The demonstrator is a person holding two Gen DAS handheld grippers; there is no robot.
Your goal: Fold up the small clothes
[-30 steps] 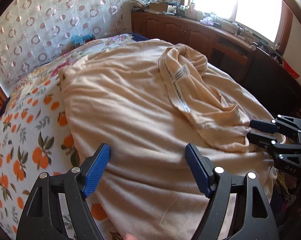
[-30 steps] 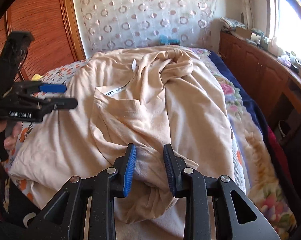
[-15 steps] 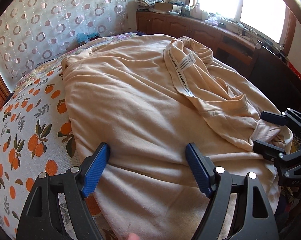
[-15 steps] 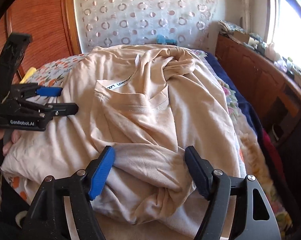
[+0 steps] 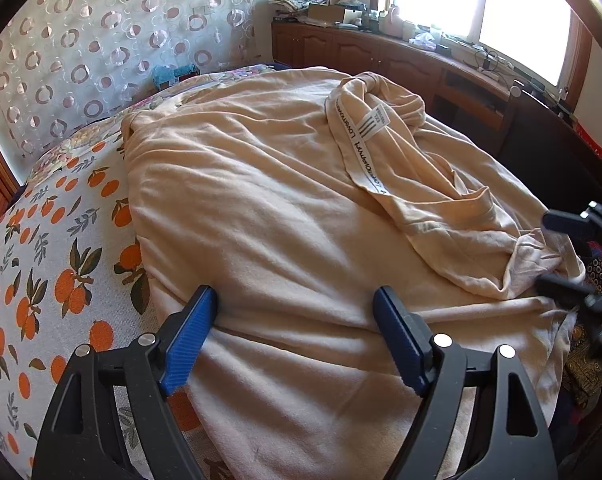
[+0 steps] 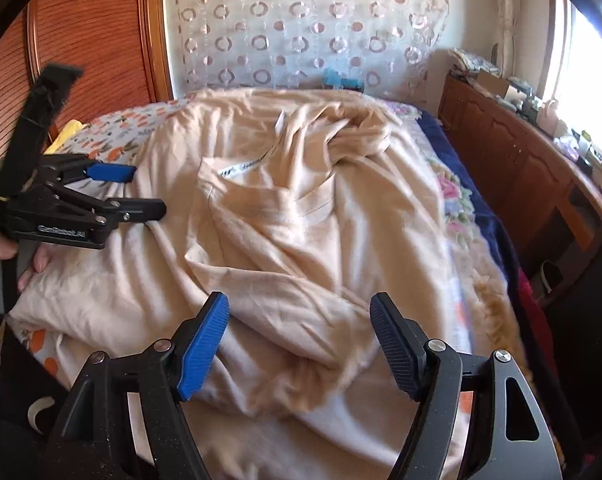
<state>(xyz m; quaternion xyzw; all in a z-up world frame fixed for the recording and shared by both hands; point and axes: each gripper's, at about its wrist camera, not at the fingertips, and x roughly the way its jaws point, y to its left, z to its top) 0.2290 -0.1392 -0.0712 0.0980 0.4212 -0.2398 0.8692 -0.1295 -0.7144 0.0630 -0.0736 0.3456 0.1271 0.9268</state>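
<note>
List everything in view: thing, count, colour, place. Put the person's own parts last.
garment: one, peach, spread rumpled on the bed
bedsheet: one, white with orange fruit print, under the garment
curtain: one, pale with ring pattern, behind the bed
cabinet: one, brown wood, cluttered top, below the window
left gripper: one, black with blue pads, open above the garment's near edge
right gripper: one, black with blue pads, open over a bunched fold
</note>
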